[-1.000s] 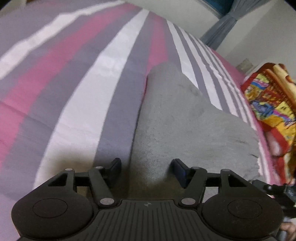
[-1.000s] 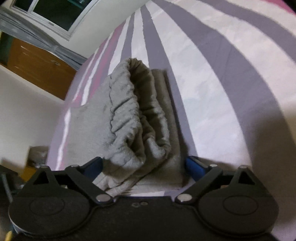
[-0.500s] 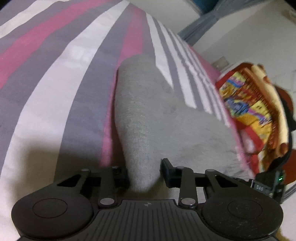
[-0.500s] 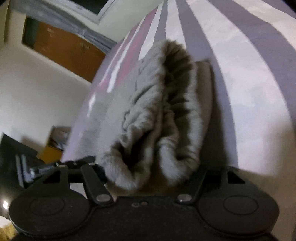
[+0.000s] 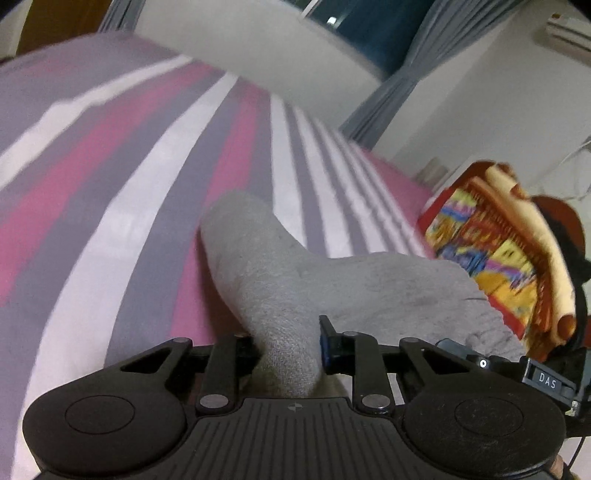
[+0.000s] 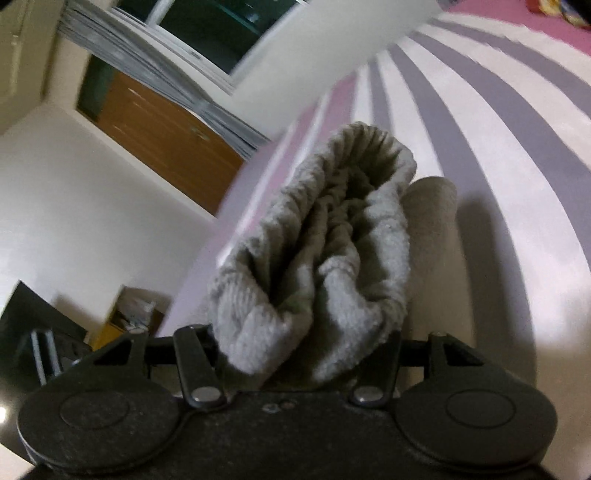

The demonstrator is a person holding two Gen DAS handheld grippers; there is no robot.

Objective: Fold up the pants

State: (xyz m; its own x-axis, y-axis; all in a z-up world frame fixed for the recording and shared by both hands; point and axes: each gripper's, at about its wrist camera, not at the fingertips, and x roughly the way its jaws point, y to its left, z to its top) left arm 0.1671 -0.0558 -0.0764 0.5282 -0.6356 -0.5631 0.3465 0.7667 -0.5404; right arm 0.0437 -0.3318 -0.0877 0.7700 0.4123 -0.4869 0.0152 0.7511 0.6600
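On a bed (image 5: 122, 229) spread with a sheet striped in pink, grey-violet and white, grey fleece pants (image 5: 295, 280) lie bunched and partly raised off the cover, gripped at two ends. The left tool (image 5: 286, 345) has just been closing and now clamps a narrow fold of the fabric between its pads; from there the cloth runs away to a rounded hump farther up the bed and spreads right toward the far edge. The right tool (image 6: 306, 343) has likewise just been closing and is clenched on the gathered elastic waistband (image 6: 332, 236), whose ribbed mouth gapes upward; the thick cloth covers both of its fingertips. Just right of the waistband, a rolled part of the same garment rests on the sheet. Beyond the pants, to the right in the left-hand view, a brightly patterned blanket (image 5: 491, 251) in red, yellow and blue is heaped at the bed's edge, blurred. A grey curtain (image 5: 402, 77) hangs beside a dark window (image 5: 354, 26) on the far wall. In the right-hand view, a brown wooden door (image 6: 166, 136) stands past the bed's left edge, with a cluttered box (image 6: 129, 314) on the floor below it.
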